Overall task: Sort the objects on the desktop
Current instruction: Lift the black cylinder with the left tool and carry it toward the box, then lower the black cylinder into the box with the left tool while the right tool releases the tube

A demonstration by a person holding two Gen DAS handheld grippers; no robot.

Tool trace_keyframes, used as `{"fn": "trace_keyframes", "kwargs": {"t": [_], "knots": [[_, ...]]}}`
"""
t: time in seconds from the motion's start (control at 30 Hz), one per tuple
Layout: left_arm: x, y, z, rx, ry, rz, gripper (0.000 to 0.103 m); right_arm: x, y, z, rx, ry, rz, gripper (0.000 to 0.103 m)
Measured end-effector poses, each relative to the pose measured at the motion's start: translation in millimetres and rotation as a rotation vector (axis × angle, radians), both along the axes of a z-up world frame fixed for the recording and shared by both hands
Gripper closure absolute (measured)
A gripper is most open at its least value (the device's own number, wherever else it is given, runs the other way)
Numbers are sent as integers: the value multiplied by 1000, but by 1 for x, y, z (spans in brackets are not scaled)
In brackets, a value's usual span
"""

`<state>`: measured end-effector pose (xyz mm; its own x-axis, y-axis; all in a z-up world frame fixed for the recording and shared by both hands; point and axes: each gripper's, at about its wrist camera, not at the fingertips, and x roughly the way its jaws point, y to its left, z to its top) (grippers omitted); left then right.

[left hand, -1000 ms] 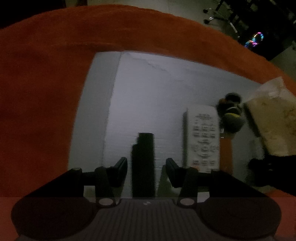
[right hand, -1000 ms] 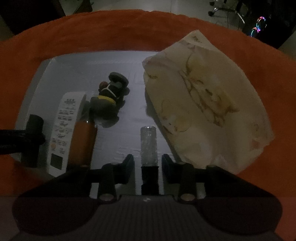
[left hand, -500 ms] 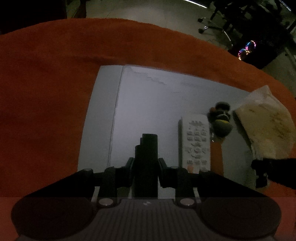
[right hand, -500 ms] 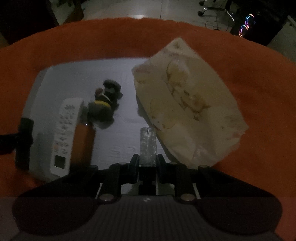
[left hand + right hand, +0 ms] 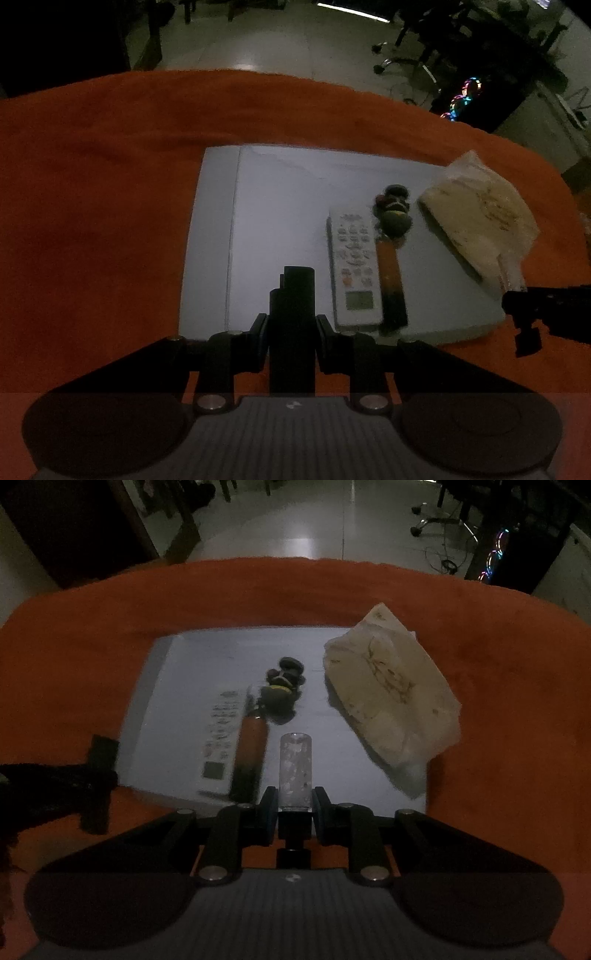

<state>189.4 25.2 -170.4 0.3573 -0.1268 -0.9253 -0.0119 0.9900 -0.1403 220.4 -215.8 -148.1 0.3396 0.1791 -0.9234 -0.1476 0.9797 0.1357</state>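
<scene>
Two objects are in your grip at once: your left gripper [image 5: 291, 328] pinches a dark blocky object [image 5: 293, 306], and your right gripper [image 5: 294, 810] pinches a clear glittery tube [image 5: 294, 768], each standing up between the pads. You look to be mid-carry above the white board [image 5: 280, 206], where the remote [image 5: 354, 266], the orange-and-black tube [image 5: 391, 284] and the small figurine [image 5: 393, 210] lie together, the tissue pack [image 5: 391, 701] alongside. Next you must pick a resting place for each and lower it without tipping.
</scene>
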Motion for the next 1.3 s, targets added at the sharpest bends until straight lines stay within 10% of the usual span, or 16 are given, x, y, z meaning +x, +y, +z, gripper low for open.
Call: {"fn": "trace_keyframes", "kwargs": {"t": [0.87, 1.3], "knots": [[-116, -14, 86, -92, -157, -133, 82, -115, 10, 50, 93, -53, 101, 81], [-156, -31, 29, -19, -19, -208, 82, -140, 19, -20, 56, 103, 140, 81]]}}
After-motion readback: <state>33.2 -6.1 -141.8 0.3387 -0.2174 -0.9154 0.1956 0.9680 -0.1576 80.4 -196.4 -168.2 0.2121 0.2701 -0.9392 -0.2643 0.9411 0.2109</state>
